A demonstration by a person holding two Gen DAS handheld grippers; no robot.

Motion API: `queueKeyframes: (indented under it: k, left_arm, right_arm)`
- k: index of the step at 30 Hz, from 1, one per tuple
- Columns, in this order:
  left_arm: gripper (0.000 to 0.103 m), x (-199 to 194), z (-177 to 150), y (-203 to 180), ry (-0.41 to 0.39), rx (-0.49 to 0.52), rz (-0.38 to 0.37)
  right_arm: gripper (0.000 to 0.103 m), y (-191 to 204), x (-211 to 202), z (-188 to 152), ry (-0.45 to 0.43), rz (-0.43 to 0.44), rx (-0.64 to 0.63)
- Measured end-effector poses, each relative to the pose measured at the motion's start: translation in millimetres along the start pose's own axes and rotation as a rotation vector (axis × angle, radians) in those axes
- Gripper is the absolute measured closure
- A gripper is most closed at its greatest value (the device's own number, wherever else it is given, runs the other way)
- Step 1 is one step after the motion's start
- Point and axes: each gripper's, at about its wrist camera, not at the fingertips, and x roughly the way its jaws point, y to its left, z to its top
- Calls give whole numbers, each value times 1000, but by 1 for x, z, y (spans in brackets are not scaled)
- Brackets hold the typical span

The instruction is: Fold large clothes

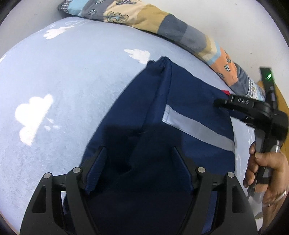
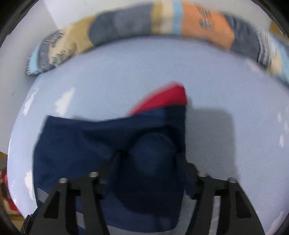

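Left claw (image 1: 139,162): jaws wide apart, gripping nothing, pointed steeply down. Garment (image 1: 180,86) directly beneath and ahead of the tips, spread on the sheet (image 1: 72,90), partly folded, with a doubled edge running away from the claw.

Right claw (image 2: 148,162): jaws apart, a soft mound of navy cloth below and between them. Too blurred to judge contact; no clamping visible.

Handling, as judged: light, limp woven cloth, no stiffness. Sags and slides wherever unsupported, so best gripped at two spread points. Probably a little slick, so a deep bite over a seam or doubled hem rather than a single layer. Not fragile. Stripe (image 1: 198,128) likely stiffer than the cloth around it; handy as a fold line, poor as a grip point. Good holds: the far corner ahead of the left claw, and the near edge under the right claw.

Left view only: stripe in full, crisp fold edges, right claw from the side with its tip at the far right edge of the garment, the hand (image 1: 267,171) on its handle.

Right view only: red patch (image 2: 168,97) in full ahead of the claw, the garment's whole outline, and open sheet beyond. Quilt (image 1: 144,14) far ahead in both.
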Motion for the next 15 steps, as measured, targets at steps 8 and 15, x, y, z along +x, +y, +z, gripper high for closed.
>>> queueKeyframes:
  k: [8,15]
  left_arm:
    - [29,-2,1,4,-5,10,31]
    - [29,-9,3,-2,-21,63,22]
  right_arm:
    - [47,106,2,-18,-24,184,-219]
    - [50,85,-5,-33,67,303,-191]
